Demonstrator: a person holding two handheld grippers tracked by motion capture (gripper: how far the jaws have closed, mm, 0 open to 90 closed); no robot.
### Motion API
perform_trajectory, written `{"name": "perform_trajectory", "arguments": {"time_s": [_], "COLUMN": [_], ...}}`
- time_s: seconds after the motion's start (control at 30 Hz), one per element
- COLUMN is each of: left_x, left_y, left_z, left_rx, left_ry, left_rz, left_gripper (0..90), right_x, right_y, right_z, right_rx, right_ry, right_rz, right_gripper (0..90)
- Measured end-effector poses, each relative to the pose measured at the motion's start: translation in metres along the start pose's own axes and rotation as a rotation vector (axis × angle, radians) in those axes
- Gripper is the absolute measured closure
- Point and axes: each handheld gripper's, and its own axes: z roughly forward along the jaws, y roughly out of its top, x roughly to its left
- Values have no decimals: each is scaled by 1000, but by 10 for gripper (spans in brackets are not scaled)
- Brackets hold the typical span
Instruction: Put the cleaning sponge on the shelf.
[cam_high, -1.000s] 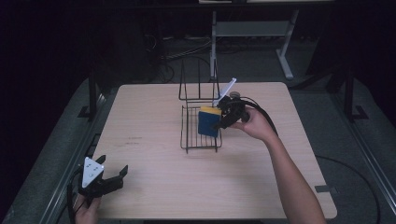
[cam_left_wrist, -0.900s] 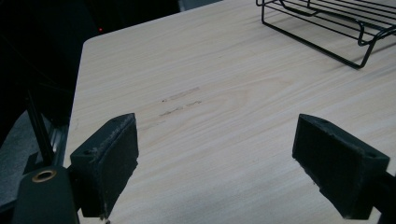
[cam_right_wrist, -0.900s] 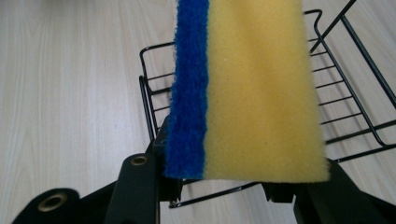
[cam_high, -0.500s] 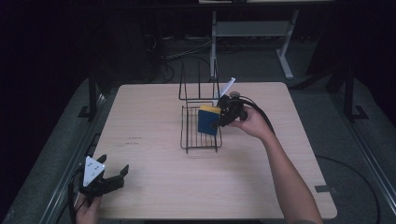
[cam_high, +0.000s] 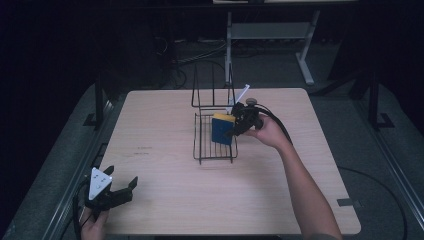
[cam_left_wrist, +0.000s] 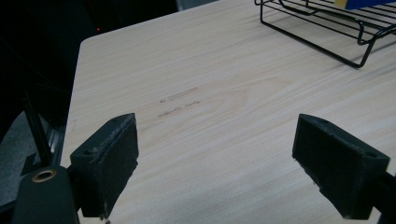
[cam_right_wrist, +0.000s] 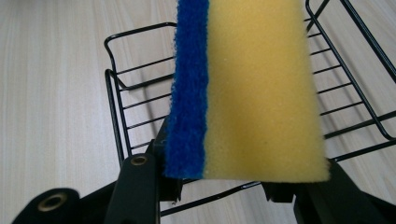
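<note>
Right claw (cam_high: 239, 121) clamped, forearm outstretched; left claw (cam_high: 121, 190) agape at near-left edge.

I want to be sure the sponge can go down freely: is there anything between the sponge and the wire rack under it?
Nothing visible. The right gripper holds the sponge above the wire rack, whose bars below look bare.

Room dark around desk (cam_high: 165, 200); light falls from above, pale wood evenly lit, no glare. Floor and far frames nearly black. High view soft, grainy. Sponge (cam_right_wrist: 252, 88) sharp at near end, blurred at far end. Left tongs (cam_left_wrist: 233, 163) slightly soft, corners of that view dark.
</note>
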Motion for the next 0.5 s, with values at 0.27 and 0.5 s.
{"name": "perform_trajectory", "arguments": {"time_s": [0.27, 0.5], "left_x": [-1, -1], "left_y": [0, 0], "left_z": [0, 0], "left_rx": [1, 1], "left_ry": [-1, -2], "left_rz": [1, 2], "left_gripper": [139, 139], "right_x": [-3, -3], "right_y": [-2, -2], "right_z": [0, 3], "right_rx": [7, 13], "right_ry": [5, 6], "right_rz": [9, -5], "right_gripper": [562, 561]}}
